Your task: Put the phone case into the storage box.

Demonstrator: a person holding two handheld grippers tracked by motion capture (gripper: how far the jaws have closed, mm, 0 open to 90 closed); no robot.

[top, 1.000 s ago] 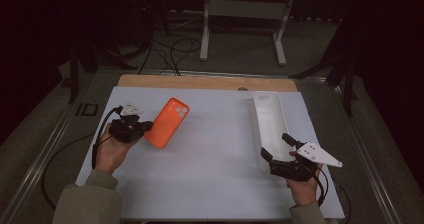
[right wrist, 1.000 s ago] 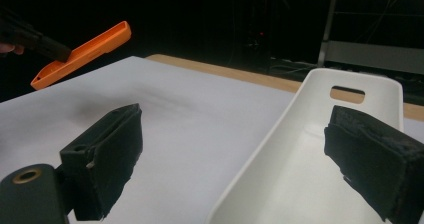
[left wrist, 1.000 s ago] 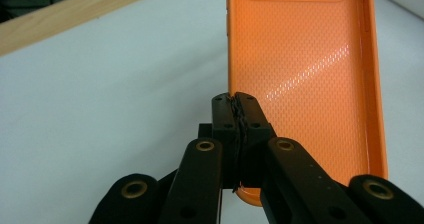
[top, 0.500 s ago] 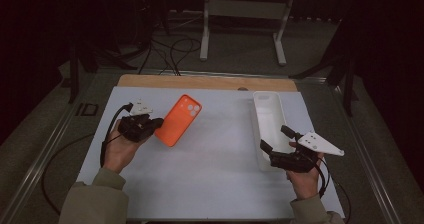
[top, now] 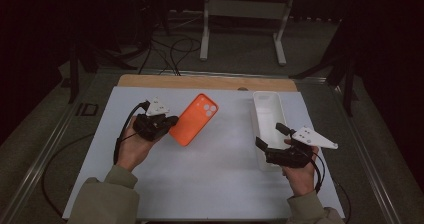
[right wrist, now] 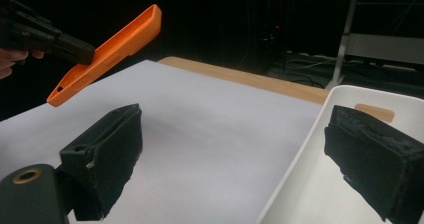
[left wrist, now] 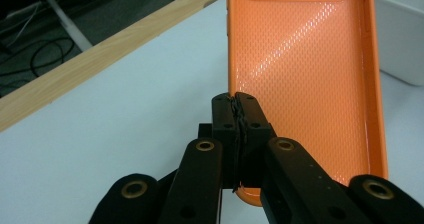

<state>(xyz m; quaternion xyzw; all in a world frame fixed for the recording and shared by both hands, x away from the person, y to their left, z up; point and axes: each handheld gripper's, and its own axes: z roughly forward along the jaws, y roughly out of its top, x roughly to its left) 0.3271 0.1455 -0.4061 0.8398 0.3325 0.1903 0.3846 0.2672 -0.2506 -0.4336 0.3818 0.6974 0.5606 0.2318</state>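
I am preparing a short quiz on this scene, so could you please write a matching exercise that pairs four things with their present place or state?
Column one:
1. orange phone case
2. white tray
3. left gripper
4. right gripper

Column two:
a. jaws wide open, one on each side of a tray wall
b. jaws shut on a rim
c. lifted off the table and tilted
d. resting on the white table near its right edge

Pairs: 1-c, 2-d, 3-b, 4-a
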